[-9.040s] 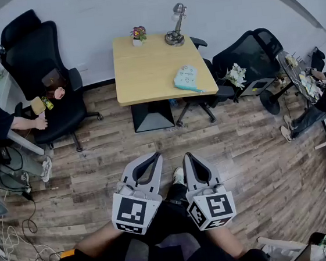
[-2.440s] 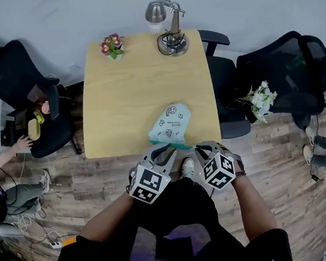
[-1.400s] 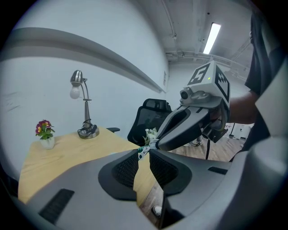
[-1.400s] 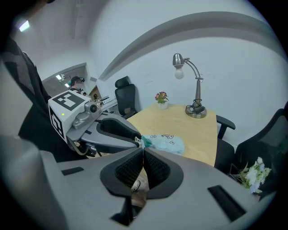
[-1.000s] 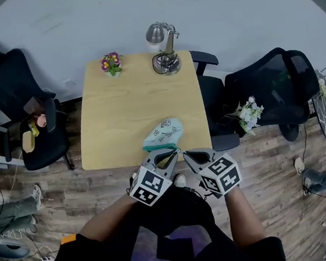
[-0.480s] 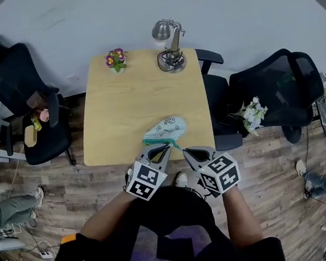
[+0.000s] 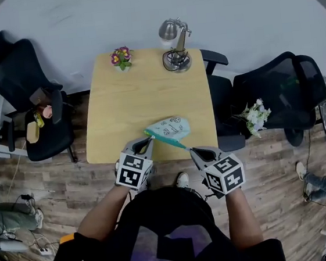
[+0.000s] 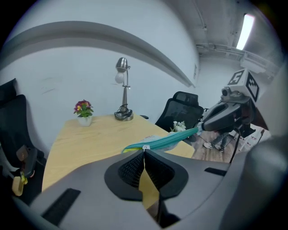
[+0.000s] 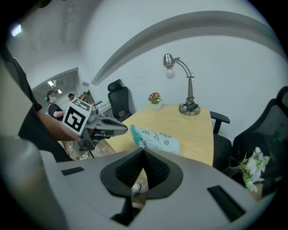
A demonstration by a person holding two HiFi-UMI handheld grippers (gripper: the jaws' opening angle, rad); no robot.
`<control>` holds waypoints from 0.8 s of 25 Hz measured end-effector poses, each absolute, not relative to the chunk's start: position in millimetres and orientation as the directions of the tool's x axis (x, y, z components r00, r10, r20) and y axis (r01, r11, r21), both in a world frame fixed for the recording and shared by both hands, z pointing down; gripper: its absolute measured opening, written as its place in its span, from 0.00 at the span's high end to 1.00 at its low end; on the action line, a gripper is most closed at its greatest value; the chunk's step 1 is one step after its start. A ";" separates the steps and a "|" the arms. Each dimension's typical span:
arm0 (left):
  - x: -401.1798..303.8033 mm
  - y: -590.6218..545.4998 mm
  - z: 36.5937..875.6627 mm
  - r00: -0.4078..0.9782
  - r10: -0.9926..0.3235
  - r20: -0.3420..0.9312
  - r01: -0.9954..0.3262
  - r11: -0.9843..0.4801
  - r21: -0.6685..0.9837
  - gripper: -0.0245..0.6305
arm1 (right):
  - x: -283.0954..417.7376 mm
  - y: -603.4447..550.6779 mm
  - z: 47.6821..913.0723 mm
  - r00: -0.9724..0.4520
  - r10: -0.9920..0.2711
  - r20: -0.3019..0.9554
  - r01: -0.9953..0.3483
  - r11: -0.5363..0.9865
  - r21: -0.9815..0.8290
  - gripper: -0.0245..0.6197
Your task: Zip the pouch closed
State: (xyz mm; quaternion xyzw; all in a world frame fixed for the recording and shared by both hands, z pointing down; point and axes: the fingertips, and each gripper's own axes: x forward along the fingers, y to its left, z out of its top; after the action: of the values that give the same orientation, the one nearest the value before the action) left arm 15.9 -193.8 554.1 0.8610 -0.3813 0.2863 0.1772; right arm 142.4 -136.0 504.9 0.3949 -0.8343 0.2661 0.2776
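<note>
The pale teal pouch with printed figures lies at the wooden table's near edge. Its darker teal zipper edge is pulled taut between my two grippers. My left gripper is shut on the small zipper pull at the left end of that edge. At the right end, off the table's edge, my right gripper is shut on the pouch's corner. In the right gripper view the pouch body rests on the table, with the left gripper at its left.
A desk lamp and a small flower pot stand at the table's far edge. Black office chairs stand at the left and right, with white flowers beside the right one. Wood floor lies below me.
My left gripper has slid to the left along the zipper edge, away from the right gripper. The edge is now stretched out between them. The right gripper has stayed put.
</note>
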 end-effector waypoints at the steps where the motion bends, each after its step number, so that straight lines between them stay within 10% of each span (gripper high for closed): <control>1: 7.3 -198.6 557.1 0.530 -0.560 0.637 -0.768 -0.635 0.082 0.94 | 144.9 -134.7 506.6 -0.530 -0.510 0.678 -0.809 0.543 -0.225 0.94; 20: -41.8 -201.7 571.7 0.471 -0.568 0.675 -0.852 -0.492 0.180 0.94 | 116.0 -120.8 534.4 -0.567 -0.465 0.680 -0.781 0.566 -0.265 0.78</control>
State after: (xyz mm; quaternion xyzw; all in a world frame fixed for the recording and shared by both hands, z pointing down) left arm -41.8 -201.7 571.7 0.8182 -0.4338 0.2766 0.2566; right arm 116.0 -120.8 534.4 0.3711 -0.8392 0.2817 0.2806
